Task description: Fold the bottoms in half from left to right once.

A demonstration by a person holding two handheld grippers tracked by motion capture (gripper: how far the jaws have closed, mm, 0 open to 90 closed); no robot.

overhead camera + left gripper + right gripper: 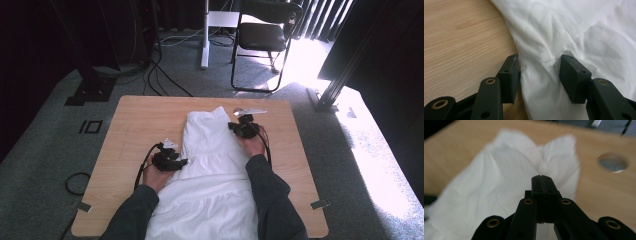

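A white tiered garment (212,170) lies lengthwise down the middle of the wooden table (135,120). My left gripper (170,161) rests at the garment's left edge. In the left gripper view it (539,58) is open, its two pads (510,75) straddling a seam at the edge of the cloth (564,27). My right gripper (243,128) is at the garment's upper right edge. In the right gripper view it (541,178) is shut, pads pressed together over the blurred white cloth (499,172); I cannot tell whether any fabric is pinched.
A round grey hole (612,162) is set in the tabletop near the far edge, just right of the garment's top (239,110). A black chair (262,35) and a white post (205,35) stand on the carpet beyond the table. Cables (160,75) lie there.
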